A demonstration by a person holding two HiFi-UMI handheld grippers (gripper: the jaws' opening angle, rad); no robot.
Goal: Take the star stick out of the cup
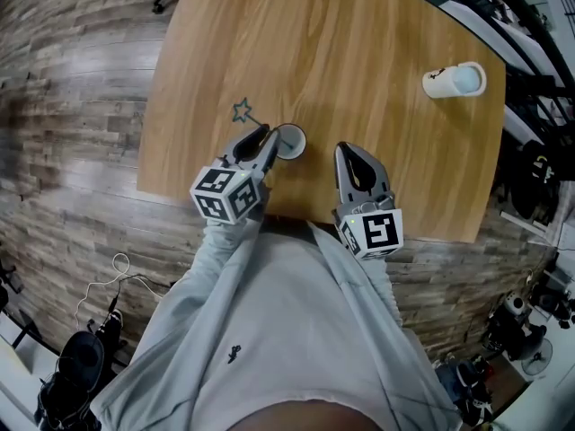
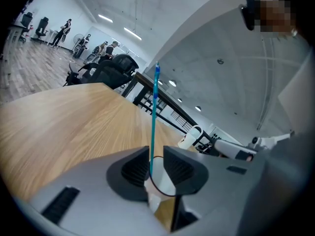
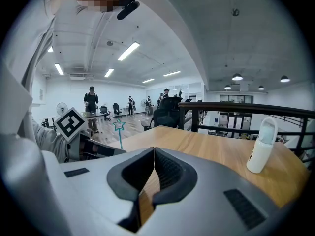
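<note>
A thin teal star stick leans out of a small white cup near the table's front edge. My left gripper reaches over the cup's left rim. In the left gripper view the stick rises between the two pads, close to the left pad with a gap to the right one, and the cup sits just below. My left gripper is open around the stick. My right gripper hovers to the right of the cup, its jaws shut and empty; from there the star shows at the left.
A white bottle lies toward the wooden table's far right corner; it also shows as the bottle in the right gripper view. Office chairs and several people stand far off on the wood floor.
</note>
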